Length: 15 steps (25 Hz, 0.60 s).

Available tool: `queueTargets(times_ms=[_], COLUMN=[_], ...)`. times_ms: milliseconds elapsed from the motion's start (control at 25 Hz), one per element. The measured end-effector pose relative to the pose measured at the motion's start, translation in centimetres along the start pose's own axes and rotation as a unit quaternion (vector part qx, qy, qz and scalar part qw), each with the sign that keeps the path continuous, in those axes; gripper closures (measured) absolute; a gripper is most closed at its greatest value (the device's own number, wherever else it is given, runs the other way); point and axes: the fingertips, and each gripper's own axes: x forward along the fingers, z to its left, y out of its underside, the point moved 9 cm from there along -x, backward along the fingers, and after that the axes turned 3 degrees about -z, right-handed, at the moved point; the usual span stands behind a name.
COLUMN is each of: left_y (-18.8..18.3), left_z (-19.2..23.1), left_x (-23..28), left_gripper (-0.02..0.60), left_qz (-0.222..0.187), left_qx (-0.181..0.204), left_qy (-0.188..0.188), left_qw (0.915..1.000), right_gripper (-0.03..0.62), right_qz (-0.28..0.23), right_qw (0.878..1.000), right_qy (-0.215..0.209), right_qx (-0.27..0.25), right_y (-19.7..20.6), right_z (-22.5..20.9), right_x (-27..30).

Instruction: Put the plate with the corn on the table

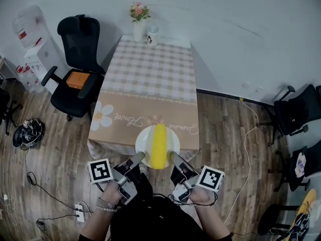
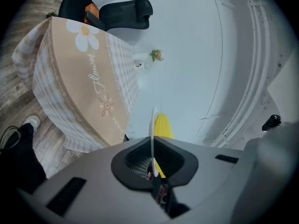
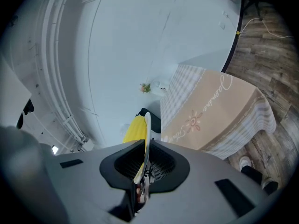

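A white plate (image 1: 146,142) with a yellow corn cob (image 1: 159,144) on it hangs in the air just short of the table's near end. My left gripper (image 1: 139,159) is shut on the plate's near-left rim and my right gripper (image 1: 173,158) is shut on its near-right rim. In the left gripper view the plate (image 2: 153,132) shows edge-on between the jaws, with the corn (image 2: 163,126) beyond it. The right gripper view shows the same plate (image 3: 145,141) edge-on with the corn (image 3: 134,127) to its left. The table (image 1: 150,82) wears a checked and tan cloth with flower prints.
A vase of pink flowers (image 1: 139,20) and a small cup (image 1: 152,34) stand at the table's far end. A black office chair (image 1: 75,69) holding an orange box sits left of the table. More chairs (image 1: 296,114) stand right. Cables and a power strip (image 1: 80,211) lie on the wooden floor.
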Motion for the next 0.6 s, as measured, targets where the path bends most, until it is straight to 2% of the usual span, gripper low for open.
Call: queueTargets(times_ms=[200, 600], left_y=[-2.5, -10.5], left_z=[0.4, 0.4], left_x=[0.4, 3.3], left_gripper=[0.560, 0.560], left_qz=[0.009, 0.020], left_qx=[0.002, 0.008], left_qy=[0.004, 0.004], left_qw=[1.0000, 0.9998], right_gripper=[0.542, 0.542], right_qz=[-0.006, -0.022], right_qw=[1.000, 1.000], right_qy=[0.005, 0.020], right_qx=[-0.002, 0.009], right_y=[-0.2, -2.7], right_z=[0.0, 0.0], right_x=[2.3, 9.5])
